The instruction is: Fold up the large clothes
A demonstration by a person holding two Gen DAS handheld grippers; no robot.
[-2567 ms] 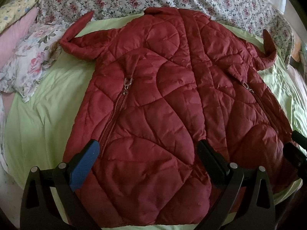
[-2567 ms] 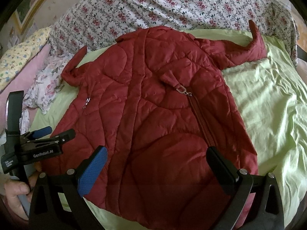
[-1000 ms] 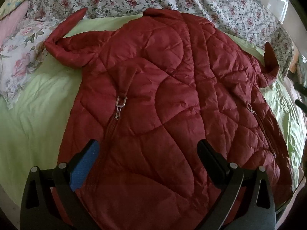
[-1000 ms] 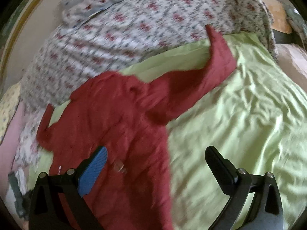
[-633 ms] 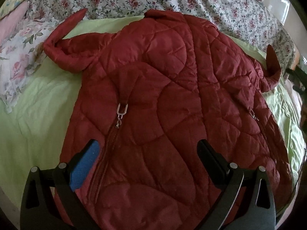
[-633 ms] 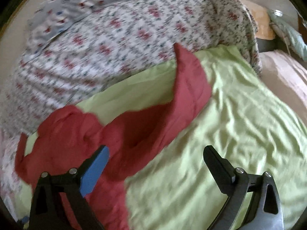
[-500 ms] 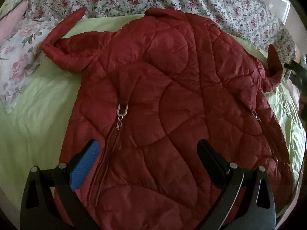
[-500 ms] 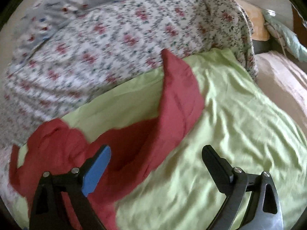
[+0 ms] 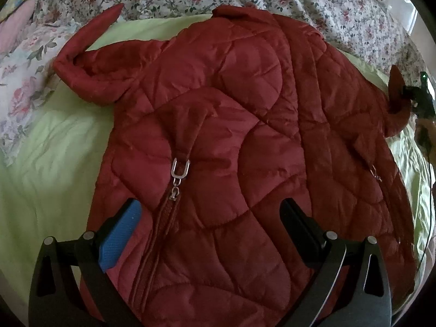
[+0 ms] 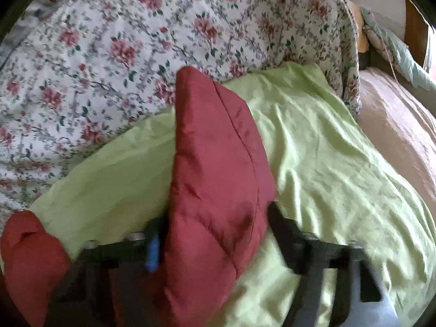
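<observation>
A dark red quilted jacket (image 9: 231,136) lies spread on a light green sheet (image 9: 49,158). A metal zip pull (image 9: 178,173) shows on its near left. My left gripper (image 9: 209,226) is open and empty, hovering over the jacket's lower half. The jacket's right sleeve (image 10: 218,169) stands up between the fingers of my right gripper (image 10: 215,234), which are closing around it; the view is blurred. In the left wrist view the right gripper (image 9: 417,95) sits at that sleeve's cuff (image 9: 396,92) at the far right.
A floral quilt (image 10: 109,41) is bunched along the back of the bed. Floral and pink pillows (image 9: 19,46) lie at the far left. A pinkish blanket (image 10: 403,125) covers the bed's right side.
My right gripper has moved forward onto the right sleeve and its fingers have narrowed around it. The left gripper has stayed open and drifted slightly over the jacket.
</observation>
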